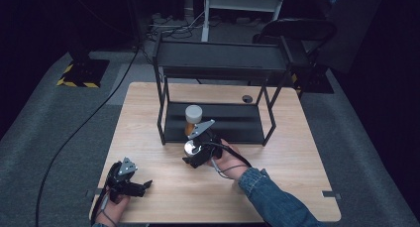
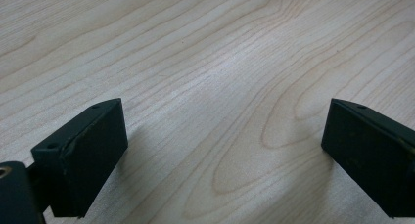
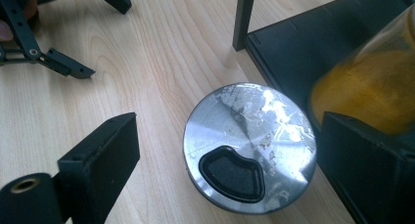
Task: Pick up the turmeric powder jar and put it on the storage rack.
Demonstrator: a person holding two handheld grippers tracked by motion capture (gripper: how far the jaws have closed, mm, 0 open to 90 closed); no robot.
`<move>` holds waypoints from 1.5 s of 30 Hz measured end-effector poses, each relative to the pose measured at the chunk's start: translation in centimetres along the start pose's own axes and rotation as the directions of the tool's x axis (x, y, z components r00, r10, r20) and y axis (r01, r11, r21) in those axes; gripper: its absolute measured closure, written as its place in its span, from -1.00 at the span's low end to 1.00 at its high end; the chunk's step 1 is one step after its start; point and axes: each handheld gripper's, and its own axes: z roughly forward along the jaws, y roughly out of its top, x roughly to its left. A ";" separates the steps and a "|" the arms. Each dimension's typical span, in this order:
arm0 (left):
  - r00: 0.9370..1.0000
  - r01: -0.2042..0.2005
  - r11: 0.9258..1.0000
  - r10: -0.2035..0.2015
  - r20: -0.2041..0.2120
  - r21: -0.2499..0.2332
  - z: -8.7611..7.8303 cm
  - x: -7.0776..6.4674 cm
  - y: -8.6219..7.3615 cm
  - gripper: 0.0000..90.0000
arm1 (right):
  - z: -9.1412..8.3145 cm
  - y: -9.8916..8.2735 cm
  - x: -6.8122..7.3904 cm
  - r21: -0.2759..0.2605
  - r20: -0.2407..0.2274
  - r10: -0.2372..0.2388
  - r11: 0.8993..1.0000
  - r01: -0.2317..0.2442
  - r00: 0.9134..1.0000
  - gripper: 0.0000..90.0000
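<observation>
A round silver-topped tin (image 3: 249, 136) with a black kidney-shaped opening stands on the wooden table (image 1: 148, 113), just in front of the black rack's lower shelf (image 1: 233, 123). My right gripper (image 3: 230, 131) hangs over it, open. The tin sits between the jaws, with a clear gap at the left jaw. In the high view the same gripper (image 1: 194, 152) covers part of the tin (image 1: 191, 148). A jar of orange powder (image 3: 372, 87) with a white lid (image 1: 193, 111) stands on that shelf, right behind the tin. My left gripper (image 1: 141, 186) rests open at the table's near left, over bare wood (image 2: 225, 62).
The black two-tier rack (image 1: 218, 61) takes up the table's far middle; its front left post (image 3: 243, 18) stands close to the tin. A cable hole (image 1: 247, 98) lies behind the rack. A person's denim sleeve (image 1: 277, 199) comes in from the bottom right.
</observation>
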 end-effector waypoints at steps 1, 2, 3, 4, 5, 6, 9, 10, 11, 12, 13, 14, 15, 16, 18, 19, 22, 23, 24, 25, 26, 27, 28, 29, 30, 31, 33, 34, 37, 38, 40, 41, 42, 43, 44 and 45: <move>1.000 0.000 1.000 0.000 0.000 0.000 0.0 0.0 0.0 -0.93 | 0.1 0.1 0.0 0.007 0.002 -0.001 1.000 0.001 1.000 -0.81; 1.000 -0.001 1.000 0.001 0.000 0.000 0.0 0.0 0.0 -0.93 | 0.2 0.2 0.0 0.012 0.001 0.000 1.000 0.000 1.000 -0.80; 1.000 0.000 1.000 0.000 0.000 -0.001 0.0 0.0 0.0 -0.93 | 0.3 0.3 0.0 0.017 0.001 -0.001 1.000 0.001 1.000 -0.80; 1.000 0.000 1.000 0.000 0.000 -0.001 0.0 0.0 0.0 -0.93 | 0.4 0.4 0.0 0.024 0.004 0.001 1.000 -0.001 1.000 -0.79; 1.000 0.000 1.000 0.000 0.000 0.000 0.0 0.0 0.0 -0.93 | 0.5 0.6 0.0 0.032 0.007 0.002 0.999 -0.003 1.000 -0.79; 1.000 0.000 1.000 0.000 0.000 0.000 0.0 0.0 0.0 -0.93 | 0.7 0.7 0.0 0.041 0.010 0.008 0.999 -0.008 1.000 -0.78; 1.000 -0.001 1.000 0.001 0.000 0.000 0.0 0.0 0.0 -0.93 | 1.0 1.1 -0.1 0.066 0.010 0.018 0.998 -0.019 1.000 -0.75; 1.000 0.000 1.000 0.000 0.000 0.000 0.0 0.0 0.0 -0.93 | 1.1 1.3 -0.1 0.075 0.010 0.020 0.997 -0.021 1.000 -0.73; 1.000 0.000 1.000 0.000 0.001 0.000 0.0 0.0 0.0 -0.93 | 1.2 1.4 -0.2 0.081 0.010 0.024 0.996 -0.025 1.000 -0.72; 1.000 -0.001 1.000 0.001 0.001 0.000 0.0 0.0 0.0 -0.93 | 1.4 1.6 -0.3 0.088 0.008 0.026 0.996 -0.026 1.000 -0.70; 1.000 0.000 1.000 0.000 0.001 0.000 0.0 0.0 0.0 -0.93 | 1.5 1.7 -0.4 0.098 0.004 0.036 0.995 -0.036 0.999 -0.68; 1.000 0.000 1.000 0.000 0.000 0.000 0.0 0.0 0.0 -0.93 | 1.6 1.9 -0.5 0.105 0.001 0.039 0.994 -0.038 0.999 -0.67; 1.000 0.000 1.000 0.000 0.000 0.000 0.0 0.0 0.0 -0.93 | 1.7 2.0 -0.6 0.112 -0.002 0.042 0.993 -0.042 0.999 -0.65; 1.000 -0.001 1.000 0.001 0.000 0.000 0.0 0.0 0.0 -0.93 | 1.8 2.1 -0.7 0.115 -0.004 0.046 0.992 -0.046 0.999 -0.63; 1.000 0.000 1.000 0.000 0.001 0.000 0.0 0.0 0.0 -0.93 | 2.0 2.3 -0.8 0.126 -0.007 0.049 0.991 -0.047 0.999 -0.61; 1.000 0.000 1.000 0.000 0.000 0.000 0.0 0.0 0.0 -0.93 | 2.1 2.5 -0.8 0.134 -0.008 0.051 0.990 -0.050 0.999 -0.59; 1.000 0.000 1.000 0.000 0.000 -0.001 0.0 0.0 0.0 -0.93 | 2.6 2.7 -1.1 0.151 -0.009 0.056 0.987 -0.054 0.998 -0.56; 1.000 -0.001 1.000 0.001 0.000 0.000 0.0 0.0 0.0 -0.93 | 2.7 2.7 -1.2 0.157 -0.011 0.061 0.986 -0.058 0.998 -0.54; 1.000 0.000 1.000 0.000 0.000 -0.001 0.0 0.0 0.0 -0.93 | 2.8 2.8 -1.3 0.160 -0.011 0.063 0.985 -0.060 0.998 -0.52; 1.000 0.000 1.000 0.000 0.000 -0.001 0.0 0.0 0.0 -0.93 | 3.0 2.8 -1.4 0.165 -0.013 0.062 0.985 -0.059 0.998 -0.51; 1.000 -0.001 1.000 0.001 0.000 0.000 0.0 0.0 0.0 -0.93 | 3.1 2.8 -1.5 0.168 -0.014 0.062 0.984 -0.059 0.998 -0.49; 1.000 0.000 1.000 0.000 0.000 -0.001 0.0 0.0 0.0 -0.93 | 3.3 2.8 -1.6 0.171 -0.015 0.066 0.983 -0.063 0.998 -0.48; 1.000 0.000 1.000 0.000 0.000 -0.001 0.0 0.0 0.0 -0.93 | 3.4 2.9 -1.6 0.174 -0.013 0.068 0.983 -0.065 0.998 -0.46; 1.000 0.000 1.000 0.000 0.000 -0.001 0.0 0.0 0.0 -0.93 | 3.5 2.8 -1.6 0.174 -0.012 0.066 0.983 -0.063 0.998 -0.46; 1.000 0.000 1.000 0.000 0.000 -0.001 0.0 0.0 0.0 -0.93 | 3.6 2.8 -1.7 0.176 -0.011 0.066 0.982 -0.063 0.998 -0.46; 1.000 0.000 1.000 0.000 0.000 -0.001 0.0 0.0 0.0 -0.93 | 3.6 2.8 -1.7 0.176 -0.011 0.066 0.982 -0.063 0.998 -0.46; 1.000 0.001 1.000 -0.001 0.001 -0.001 0.0 0.0 0.0 -0.93 | 3.8 2.7 -2.1 0.177 -0.024 0.080 0.981 -0.075 0.996 -0.45; 1.000 0.000 1.000 0.000 0.001 -0.001 0.0 0.0 0.0 -0.93 | 3.9 2.7 -2.2 0.179 -0.032 0.085 0.981 -0.078 0.996 -0.41; 1.000 -0.002 1.000 0.002 0.001 0.000 0.0 0.0 0.0 -0.93 | 4.0 2.8 -2.1 0.181 -0.038 0.072 0.981 -0.064 0.997 -0.35; 1.000 -0.001 1.000 0.001 0.001 -0.001 0.0 0.0 0.0 -0.93 | 4.0 2.8 -2.0 0.183 -0.035 0.066 0.981 -0.059 0.997 -0.35; 1.000 -0.001 1.000 0.001 0.001 0.000 0.0 0.0 0.0 -0.93 | 4.0 2.9 -1.9 0.184 -0.030 0.057 0.982 -0.051 0.998 -0.34; 1.000 -0.001 1.000 0.001 0.002 0.000 0.0 0.0 0.0 -0.93 | 4.0 2.9 -1.7 0.182 -0.025 0.048 0.982 -0.042 0.999 -0.33; 1.000 -0.001 1.000 0.001 0.001 0.000 0.0 0.0 0.0 -0.93 | 3.9 3.0 -1.5 0.182 -0.021 0.038 0.983 -0.034 0.999 -0.32; 1.000 -0.002 1.000 0.002 0.002 0.000 0.0 0.0 0.0 -0.93 | 3.9 3.0 -1.5 0.182 -0.021 0.038 0.983 -0.034 0.999 -0.32; 1.000 -0.002 1.000 0.002 0.002 0.000 0.0 0.0 0.0 -0.93 | 3.9 3.0 -1.5 0.180 -0.016 0.038 0.983 -0.034 0.999 -0.32; 1.000 -0.001 1.000 0.001 0.002 0.000 0.0 0.0 0.0 -0.93 | 3.9 3.0 -1.4 0.180 -0.015 0.039 0.983 -0.036 0.999 -0.32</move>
